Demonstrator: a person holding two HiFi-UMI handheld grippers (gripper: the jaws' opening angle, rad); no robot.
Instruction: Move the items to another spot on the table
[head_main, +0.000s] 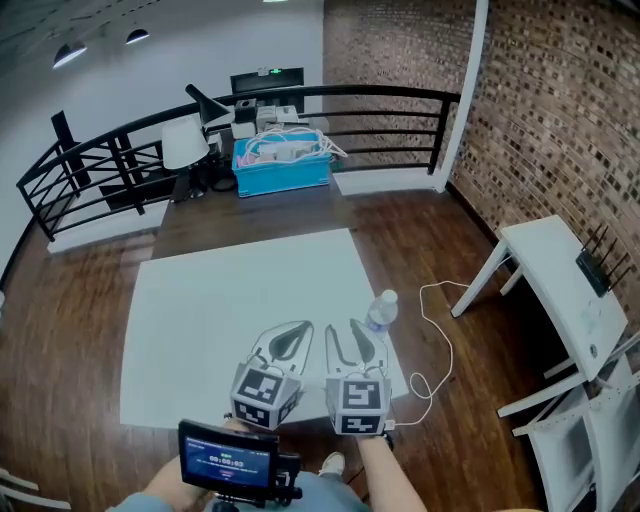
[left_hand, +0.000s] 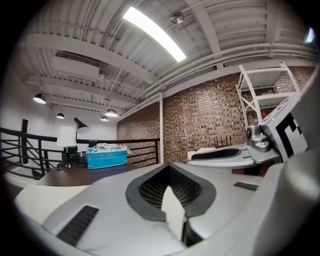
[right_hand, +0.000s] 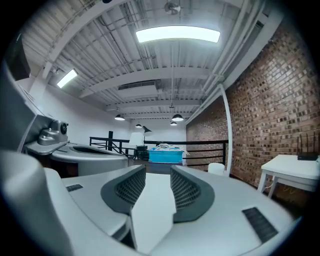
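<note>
A clear plastic bottle (head_main: 381, 310) with a white cap stands upright near the right edge of the white table (head_main: 220, 310). My right gripper (head_main: 343, 328) hovers just left of the bottle, over the table's front part. It is open, and only bare tabletop shows between its jaws (right_hand: 157, 172). In the right gripper view the bottle's cap (right_hand: 216, 169) peeks over the right jaw. My left gripper (head_main: 297, 328) sits beside the right one on its left. It is shut with its pads together and nothing between them (left_hand: 170, 195).
A dark table at the back carries a blue bin (head_main: 283, 165) of cables and a white lamp (head_main: 183, 143). A black railing (head_main: 380, 95) runs behind it. A white folding table (head_main: 560, 280) stands at the right, and a white cable (head_main: 440, 345) lies on the wooden floor.
</note>
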